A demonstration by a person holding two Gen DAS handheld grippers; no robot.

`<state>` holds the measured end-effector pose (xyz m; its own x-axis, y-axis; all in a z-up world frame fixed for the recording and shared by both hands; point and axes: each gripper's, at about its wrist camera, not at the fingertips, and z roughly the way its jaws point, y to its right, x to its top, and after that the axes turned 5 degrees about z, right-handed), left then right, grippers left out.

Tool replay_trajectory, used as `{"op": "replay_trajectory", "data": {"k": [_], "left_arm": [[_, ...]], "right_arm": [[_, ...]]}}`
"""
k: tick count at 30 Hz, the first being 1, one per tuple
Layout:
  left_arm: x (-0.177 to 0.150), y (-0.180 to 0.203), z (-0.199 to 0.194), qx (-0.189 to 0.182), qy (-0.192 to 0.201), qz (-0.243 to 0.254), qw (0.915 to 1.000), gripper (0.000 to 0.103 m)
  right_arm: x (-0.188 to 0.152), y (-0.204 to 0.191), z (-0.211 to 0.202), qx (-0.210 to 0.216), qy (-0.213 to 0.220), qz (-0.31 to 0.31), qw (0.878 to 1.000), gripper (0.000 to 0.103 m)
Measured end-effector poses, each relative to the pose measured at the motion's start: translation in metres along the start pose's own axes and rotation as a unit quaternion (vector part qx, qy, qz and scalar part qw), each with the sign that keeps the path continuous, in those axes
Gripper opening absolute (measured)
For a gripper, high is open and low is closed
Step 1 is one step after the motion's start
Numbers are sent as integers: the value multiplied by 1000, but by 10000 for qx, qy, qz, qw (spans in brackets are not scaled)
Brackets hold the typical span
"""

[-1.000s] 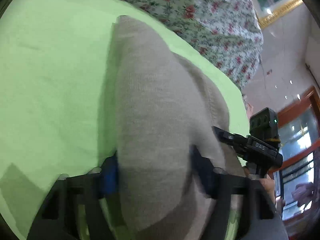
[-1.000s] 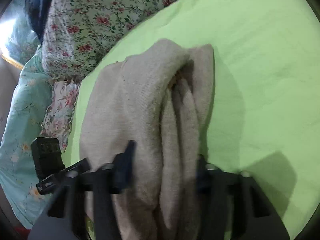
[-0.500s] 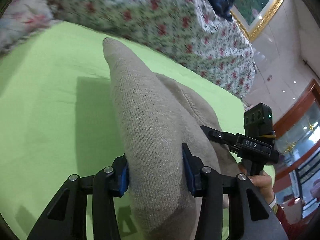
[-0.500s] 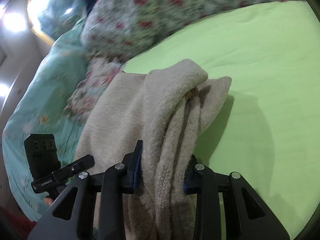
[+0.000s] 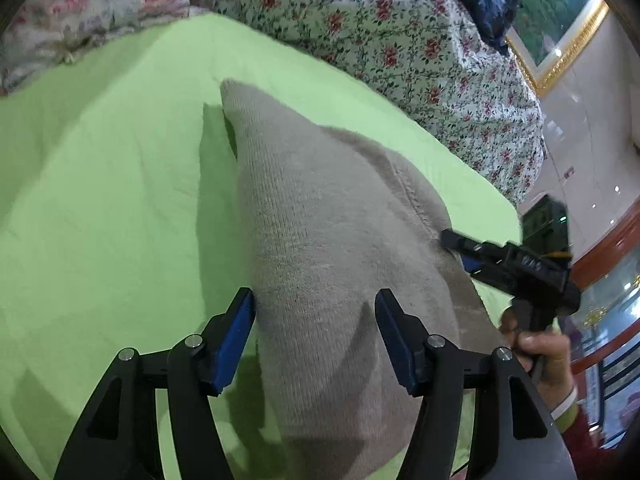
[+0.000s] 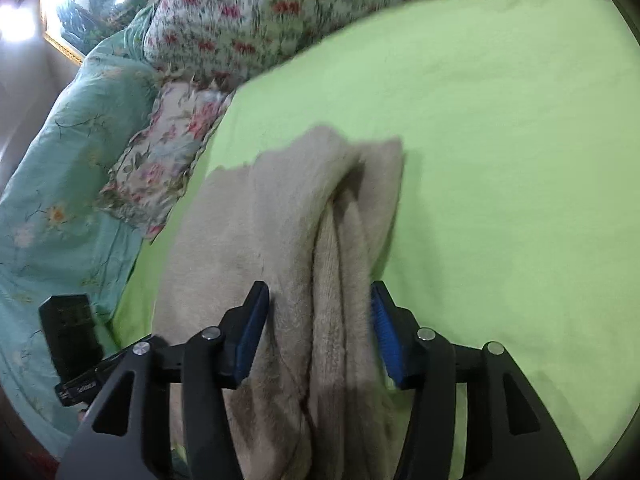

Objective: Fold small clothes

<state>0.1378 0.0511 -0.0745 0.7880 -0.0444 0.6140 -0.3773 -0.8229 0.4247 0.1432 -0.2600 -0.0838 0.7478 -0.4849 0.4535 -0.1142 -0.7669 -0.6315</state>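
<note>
A beige knitted garment (image 5: 320, 208) lies folded in a long bundle on the green sheet (image 5: 100, 200). My left gripper (image 5: 314, 308) straddles its near end. Its jaws are opening, the blue pads stand off the knit, and the garment is still between them. In the right wrist view the same garment (image 6: 256, 224) shows doubled layers. My right gripper (image 6: 318, 304) straddles those layers with its jaws opening and the pads loose at the cloth's sides. The right gripper (image 5: 516, 264) also shows in the left wrist view, held by a hand (image 5: 544, 356).
A floral quilt (image 5: 400, 40) is heaped along the far side of the sheet. A teal quilt (image 6: 48, 200) and a floral pillow (image 6: 160, 160) lie off the sheet's edge. Bare green sheet (image 6: 500, 160) stretches to the right of the garment.
Both grippers were clamped on the garment half a second ago; their jaws now stand wider and the pads have left the cloth. The garment has settled lower on the sheet.
</note>
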Motion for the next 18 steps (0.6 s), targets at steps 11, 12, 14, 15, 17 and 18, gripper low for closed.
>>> {"op": "replay_trajectory", "data": {"k": [11, 12, 14, 15, 17, 18], "left_arm": [[-17, 0, 7, -55, -211, -244, 9995, 60], [-17, 7, 7, 17, -192, -146, 9997, 60], [-15, 19, 7, 96, -157, 14, 9998, 60], [-14, 23, 9, 75, -150, 33, 9999, 60], [-12, 30, 14, 76, -165, 62, 9998, 60], [-13, 32, 18, 121, -225, 94, 9996, 61]], "right_arm": [[31, -27, 28, -461, -153, -341, 9982, 16], [34, -33, 20, -406, 8, -448, 9982, 15], [40, -42, 4, -435, 275, -609, 9968, 15], [43, -45, 0, -501, 373, -685, 9957, 15], [49, -46, 4, -709, 403, -775, 9937, 15], [51, -41, 11, -869, 319, -809, 9924, 15]]}}
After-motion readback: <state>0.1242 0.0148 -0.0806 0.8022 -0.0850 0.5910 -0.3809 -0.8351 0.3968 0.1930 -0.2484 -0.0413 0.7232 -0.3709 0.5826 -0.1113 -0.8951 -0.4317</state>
